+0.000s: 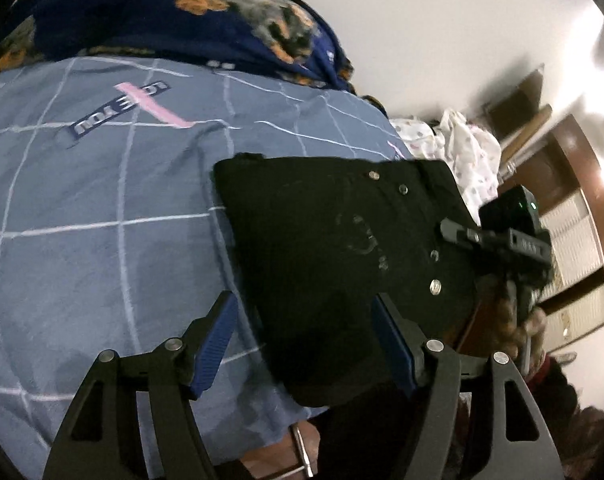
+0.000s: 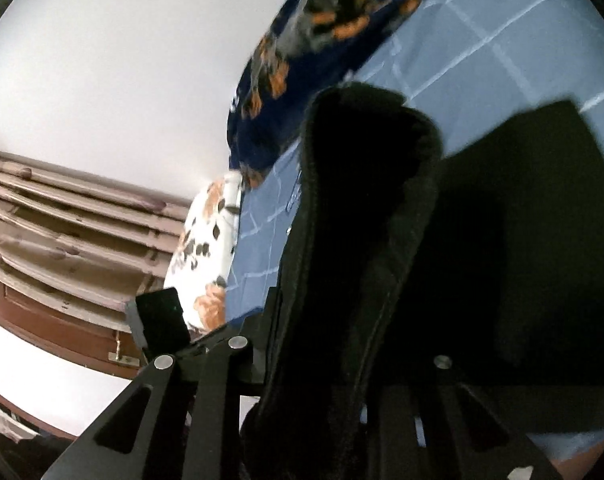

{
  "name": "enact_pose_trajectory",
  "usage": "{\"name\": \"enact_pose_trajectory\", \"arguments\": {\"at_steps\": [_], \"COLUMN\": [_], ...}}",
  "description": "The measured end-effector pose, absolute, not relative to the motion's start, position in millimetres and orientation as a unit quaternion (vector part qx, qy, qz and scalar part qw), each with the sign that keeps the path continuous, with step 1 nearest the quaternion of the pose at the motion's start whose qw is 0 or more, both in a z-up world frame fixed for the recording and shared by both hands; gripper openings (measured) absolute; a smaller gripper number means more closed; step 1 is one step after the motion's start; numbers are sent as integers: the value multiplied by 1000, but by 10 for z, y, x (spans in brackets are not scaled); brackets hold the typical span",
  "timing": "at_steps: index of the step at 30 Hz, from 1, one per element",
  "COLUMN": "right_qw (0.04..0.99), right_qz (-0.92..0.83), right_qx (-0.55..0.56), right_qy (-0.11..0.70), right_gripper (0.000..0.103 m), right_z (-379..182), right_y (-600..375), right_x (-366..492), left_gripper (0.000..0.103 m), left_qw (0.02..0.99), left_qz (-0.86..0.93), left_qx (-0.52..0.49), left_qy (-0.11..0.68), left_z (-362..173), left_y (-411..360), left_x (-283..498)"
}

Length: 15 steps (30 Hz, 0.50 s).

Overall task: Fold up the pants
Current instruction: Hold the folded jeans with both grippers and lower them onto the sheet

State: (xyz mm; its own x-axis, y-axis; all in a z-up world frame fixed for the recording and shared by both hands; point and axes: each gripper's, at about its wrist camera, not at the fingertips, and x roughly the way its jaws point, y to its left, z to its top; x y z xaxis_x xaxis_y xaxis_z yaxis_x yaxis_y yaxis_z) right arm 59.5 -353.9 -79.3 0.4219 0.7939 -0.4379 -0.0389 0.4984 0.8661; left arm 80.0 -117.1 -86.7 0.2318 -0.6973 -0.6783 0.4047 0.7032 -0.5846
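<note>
Beyond both claws spreads the bed (image 1: 82, 208), its blue checked sheet taking up most of the room, with a dark flowered blanket (image 1: 174, 12) heaped at its far side. On the sheet, just ahead of the left claw (image 1: 306, 344), lie the black pants (image 1: 342, 240), already brought down to a compact block with the waistband studs facing up. That flat, squared shape suggests the folding is well along and the bundle is being tidied or readied for one last fold.

Spread wide, the left claw has one blue pad over bare sheet and the other over the near corner of the pants, gripping nothing; it looks poised to pin or straighten that edge. The right claw (image 1: 462, 236) comes in from the far right edge of the bundle. From its own camera, a thick roll of black cloth (image 2: 354, 260) rises straight up between its arms, so it appears clamped on the pants, lifting that edge to carry it over. Its fingertips are buried in fabric, so the grip is my judgement.
</note>
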Motion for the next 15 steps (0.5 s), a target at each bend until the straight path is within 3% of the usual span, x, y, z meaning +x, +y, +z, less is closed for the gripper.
{"name": "enact_pose_trajectory", "arguments": {"at_steps": [7,15], "right_qw": [725,711], "right_qz": [231,247], "right_qx": [445,466], "right_qy": [473,465], "right_gripper": [21,24], "right_z": [-1308,-1522], "right_y": [-4321,-4424], "right_x": [565,532], "left_gripper": [70,69], "left_qw": [760,759], "left_qz": [-371,-365], "left_qx": [-112,-93], "left_qy": [521,531], "left_z": [-1061,-1196], "left_y": [-1525,-1502], "left_x": [893,877]}}
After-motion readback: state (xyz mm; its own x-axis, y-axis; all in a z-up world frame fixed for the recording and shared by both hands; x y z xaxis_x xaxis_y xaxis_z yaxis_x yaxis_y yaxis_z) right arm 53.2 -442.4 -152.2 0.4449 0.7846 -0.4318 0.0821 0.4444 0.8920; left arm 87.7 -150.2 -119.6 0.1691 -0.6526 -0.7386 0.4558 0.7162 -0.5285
